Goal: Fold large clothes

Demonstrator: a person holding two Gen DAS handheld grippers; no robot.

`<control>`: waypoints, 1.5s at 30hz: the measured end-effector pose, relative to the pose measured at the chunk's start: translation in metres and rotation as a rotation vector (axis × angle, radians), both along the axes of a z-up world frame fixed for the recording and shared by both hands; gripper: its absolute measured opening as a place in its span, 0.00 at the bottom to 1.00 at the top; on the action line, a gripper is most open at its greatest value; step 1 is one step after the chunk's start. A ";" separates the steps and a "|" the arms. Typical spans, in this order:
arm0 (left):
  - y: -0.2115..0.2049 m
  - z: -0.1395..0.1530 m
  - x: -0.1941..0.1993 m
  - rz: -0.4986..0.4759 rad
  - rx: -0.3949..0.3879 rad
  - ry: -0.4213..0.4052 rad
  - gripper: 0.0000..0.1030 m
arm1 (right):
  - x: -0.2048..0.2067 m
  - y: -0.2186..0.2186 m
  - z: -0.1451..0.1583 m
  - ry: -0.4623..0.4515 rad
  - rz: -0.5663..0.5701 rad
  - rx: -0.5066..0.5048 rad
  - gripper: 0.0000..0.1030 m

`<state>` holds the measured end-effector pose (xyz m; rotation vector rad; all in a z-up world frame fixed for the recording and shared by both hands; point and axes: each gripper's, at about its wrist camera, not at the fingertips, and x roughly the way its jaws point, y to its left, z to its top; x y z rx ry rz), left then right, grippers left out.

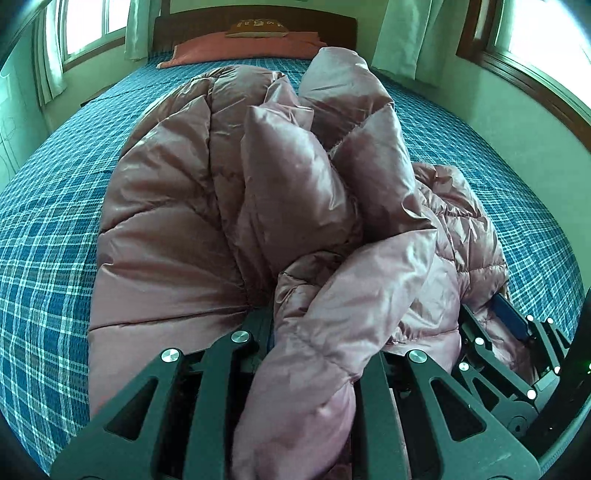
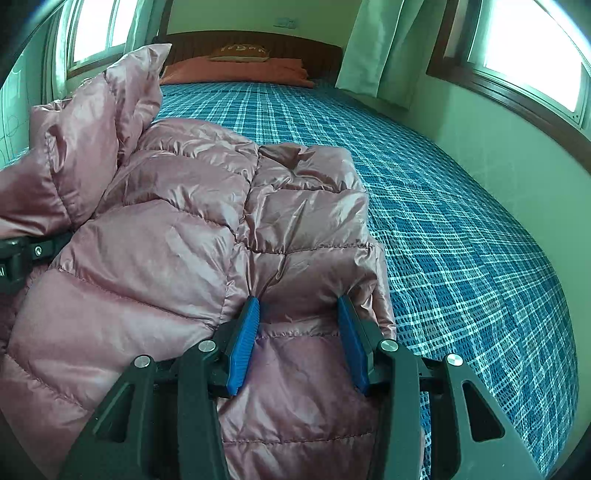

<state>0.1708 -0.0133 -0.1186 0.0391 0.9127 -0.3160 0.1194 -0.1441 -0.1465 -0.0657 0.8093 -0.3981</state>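
Observation:
A shiny pink puffer jacket [image 1: 221, 192] lies bunched on the blue plaid bed [image 1: 55, 221]. In the left wrist view my left gripper [image 1: 314, 354] has a thick fold of the jacket, perhaps a sleeve, filling the gap between its fingers, which are mostly hidden by it. My right gripper [image 1: 517, 332] shows at the lower right, on the jacket's edge. In the right wrist view the jacket [image 2: 177, 236] lies flatter, and my right gripper [image 2: 299, 332] has its blue pads [image 2: 243, 339] set wide on either side of a puffy fold. The left gripper [image 2: 18, 254] shows at the left edge.
Red pillows [image 1: 251, 46] and a brown cushion [image 1: 258, 27] lie at the dark headboard. Curtained windows [image 2: 528, 48] stand on both sides. A pale wall [image 2: 498, 155] runs along the bed's right side. Bare plaid sheet [image 2: 443, 221] lies to the right of the jacket.

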 end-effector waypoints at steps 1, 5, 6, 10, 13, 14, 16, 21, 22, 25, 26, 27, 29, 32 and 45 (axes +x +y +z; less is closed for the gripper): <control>0.000 -0.001 -0.001 -0.002 0.003 -0.005 0.13 | 0.000 0.000 0.000 0.000 0.000 -0.002 0.43; -0.003 -0.002 -0.006 -0.004 0.013 -0.018 0.13 | -0.001 0.002 -0.001 -0.001 -0.001 -0.005 0.43; -0.004 -0.002 -0.007 -0.004 0.014 -0.020 0.13 | -0.001 0.002 -0.001 -0.001 -0.001 -0.004 0.43; -0.008 0.004 -0.012 -0.003 0.033 -0.038 0.13 | -0.001 0.002 -0.001 -0.001 0.000 0.004 0.43; -0.010 0.013 -0.018 -0.010 0.049 -0.055 0.14 | 0.000 0.000 0.001 -0.001 0.001 0.009 0.43; -0.010 0.016 -0.019 -0.010 0.045 -0.056 0.16 | 0.000 -0.001 0.001 -0.001 0.001 0.009 0.43; -0.007 0.024 -0.023 -0.011 0.023 -0.056 0.19 | 0.000 -0.001 0.002 -0.001 0.001 0.009 0.43; 0.001 0.047 -0.037 -0.026 -0.016 -0.076 0.33 | -0.001 -0.004 0.004 0.003 0.000 0.006 0.43; 0.004 0.053 -0.041 -0.032 -0.034 -0.076 0.35 | -0.001 -0.004 0.004 0.004 0.000 0.005 0.43; 0.014 0.068 -0.055 -0.042 -0.105 -0.066 0.39 | 0.000 -0.004 0.004 0.007 -0.002 0.002 0.43; 0.019 0.075 -0.060 -0.050 -0.132 -0.065 0.39 | 0.000 -0.004 0.005 0.009 -0.003 0.001 0.43; 0.023 0.080 -0.064 -0.055 -0.150 -0.066 0.40 | 0.000 -0.004 0.005 0.010 -0.003 0.000 0.43; 0.040 0.094 -0.076 -0.060 -0.202 -0.083 0.41 | 0.000 -0.005 0.007 0.014 -0.007 0.001 0.45; 0.068 0.106 -0.086 -0.031 -0.228 -0.120 0.42 | -0.001 -0.007 0.010 0.018 -0.014 0.006 0.48; 0.194 0.039 -0.063 0.421 -0.391 0.045 0.43 | -0.004 -0.003 0.033 0.011 -0.017 0.014 0.49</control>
